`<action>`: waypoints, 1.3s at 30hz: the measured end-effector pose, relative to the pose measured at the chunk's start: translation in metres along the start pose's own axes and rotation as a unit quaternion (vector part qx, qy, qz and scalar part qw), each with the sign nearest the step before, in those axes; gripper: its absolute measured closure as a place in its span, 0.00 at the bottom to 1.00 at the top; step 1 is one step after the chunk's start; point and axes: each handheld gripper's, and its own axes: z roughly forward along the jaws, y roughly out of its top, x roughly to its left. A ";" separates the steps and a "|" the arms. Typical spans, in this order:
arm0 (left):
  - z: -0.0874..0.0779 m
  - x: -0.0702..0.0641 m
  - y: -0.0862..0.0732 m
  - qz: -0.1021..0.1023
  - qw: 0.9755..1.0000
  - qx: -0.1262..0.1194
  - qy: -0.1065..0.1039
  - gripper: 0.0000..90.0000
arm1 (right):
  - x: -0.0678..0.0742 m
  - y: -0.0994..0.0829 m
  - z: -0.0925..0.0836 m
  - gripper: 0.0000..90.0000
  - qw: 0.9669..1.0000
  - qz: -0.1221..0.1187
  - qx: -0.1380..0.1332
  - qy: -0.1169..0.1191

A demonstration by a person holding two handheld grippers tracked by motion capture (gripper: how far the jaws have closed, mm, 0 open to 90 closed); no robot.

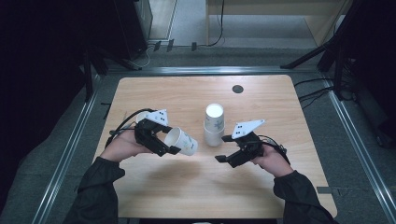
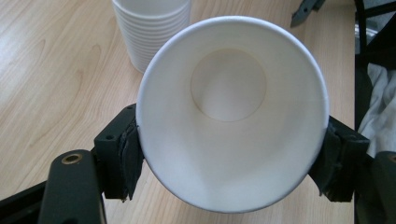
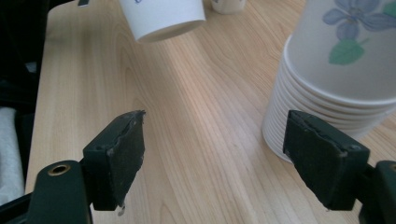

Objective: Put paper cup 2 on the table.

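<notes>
A white paper cup (image 1: 183, 141) with a flower print lies sideways in the air, with my left gripper (image 1: 169, 139) shut on it near the rim. In the left gripper view the cup's mouth (image 2: 231, 116) faces the camera, and the pads (image 2: 130, 158) press both sides of the rim. A stack of like cups (image 1: 214, 125) stands at the table's middle, its rims layered near the tabletop. My right gripper (image 1: 223, 148) hovers low just right of that stack, open. Nothing is between its jaws (image 3: 215, 158), and the stack (image 3: 336, 70) stands beside its right jaw.
The wooden table (image 1: 196, 186) has a small dark round cap (image 1: 237, 88) at the back. Another cup (image 3: 227, 4) stands far off behind the held one. Metal rails and cables line the floor around the table.
</notes>
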 end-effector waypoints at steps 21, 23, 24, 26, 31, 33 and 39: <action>-0.021 0.018 -0.029 -0.023 0.999 0.027 0.028 0.26 | -0.006 -0.005 -0.006 0.24 1.000 0.007 0.002 -0.018; -0.023 0.019 -0.032 -0.025 0.999 0.032 0.033 0.26 | -0.006 -0.005 -0.006 0.24 1.000 0.008 0.001 -0.017; -0.025 0.020 -0.034 -0.027 0.998 0.032 0.037 0.26 | -0.006 -0.005 -0.006 0.24 1.000 0.008 0.000 -0.017; -0.027 0.022 -0.037 -0.031 0.998 0.031 0.038 0.26 | -0.007 -0.005 -0.006 0.24 1.000 0.008 0.000 -0.019; -0.033 0.026 -0.046 -0.042 0.997 0.038 0.052 0.26 | -0.007 -0.007 -0.007 0.24 1.000 0.009 0.003 -0.019; -0.036 0.027 -0.050 -0.046 0.997 0.039 0.054 0.26 | -0.006 -0.008 -0.008 0.24 1.000 0.009 0.006 -0.020; -0.041 0.030 -0.060 -0.051 0.995 0.051 0.068 0.26 | -0.009 -0.011 -0.010 0.24 1.000 0.013 0.006 -0.022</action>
